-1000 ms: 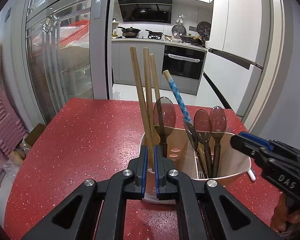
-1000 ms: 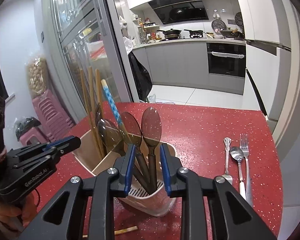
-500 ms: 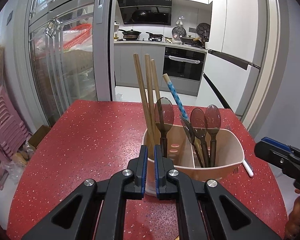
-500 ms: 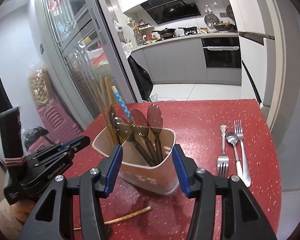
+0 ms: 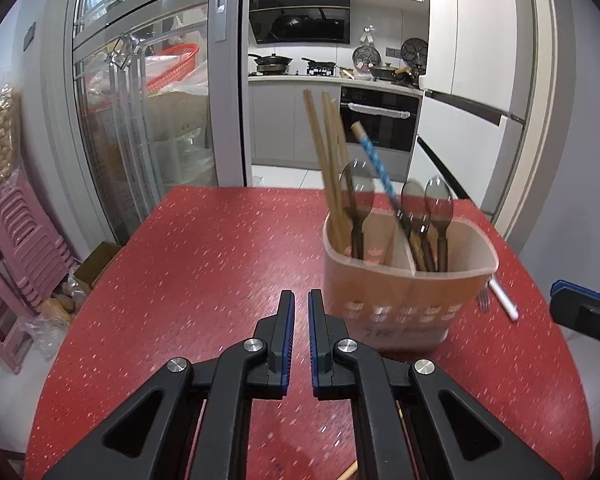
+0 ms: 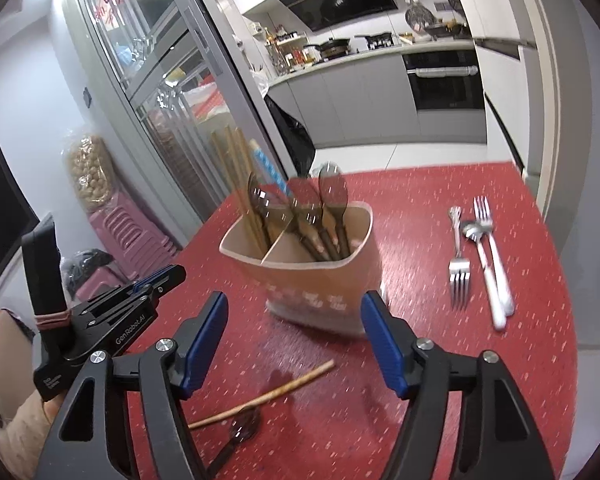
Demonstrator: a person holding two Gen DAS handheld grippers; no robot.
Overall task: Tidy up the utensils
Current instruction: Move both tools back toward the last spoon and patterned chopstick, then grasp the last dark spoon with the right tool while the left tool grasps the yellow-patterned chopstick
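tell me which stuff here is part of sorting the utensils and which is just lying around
Part of the job:
- utensil holder with chopsticks and spoons inside
- loose chopstick on the table
- forks and spoon lying to the right
- dark spoon near the chopstick

Just lying about:
- pink stools
- cardboard box on the floor

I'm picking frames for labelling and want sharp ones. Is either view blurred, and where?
Left wrist view: the holder and spoons are smeared, the left gripper is sharp. Right wrist view: the forks and loose chopstick are streaked, the right gripper is crisp. Both bend straight lines at the edges.
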